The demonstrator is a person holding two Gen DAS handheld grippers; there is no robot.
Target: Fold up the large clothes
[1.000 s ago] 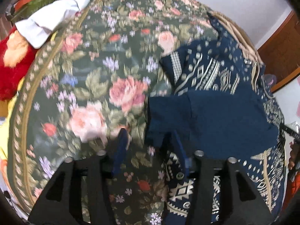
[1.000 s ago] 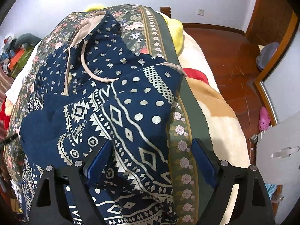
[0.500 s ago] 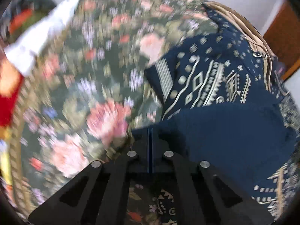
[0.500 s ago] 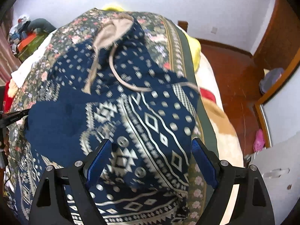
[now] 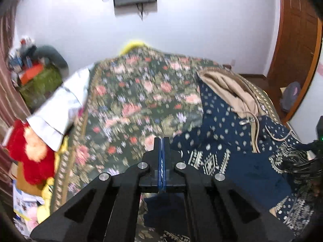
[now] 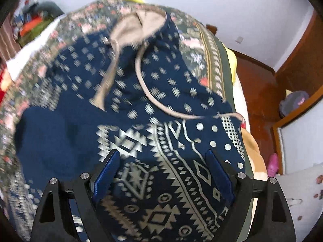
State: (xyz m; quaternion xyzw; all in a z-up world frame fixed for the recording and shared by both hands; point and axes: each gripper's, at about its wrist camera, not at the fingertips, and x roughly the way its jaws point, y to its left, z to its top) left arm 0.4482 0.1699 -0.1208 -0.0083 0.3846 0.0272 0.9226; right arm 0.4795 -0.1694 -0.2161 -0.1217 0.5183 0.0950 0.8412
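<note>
Since the earlier frames, the left tool is being lifted, pinched shut on navy cloth of the patterned navy hooded garment lying on the floral-covered bed, while the wide-open right tool is being held above it, so a fold-over seems called for next.

Navy hoodie carries pale geometric motifs and a beige hood lining; bedspread is dark green with pink roses.
</note>
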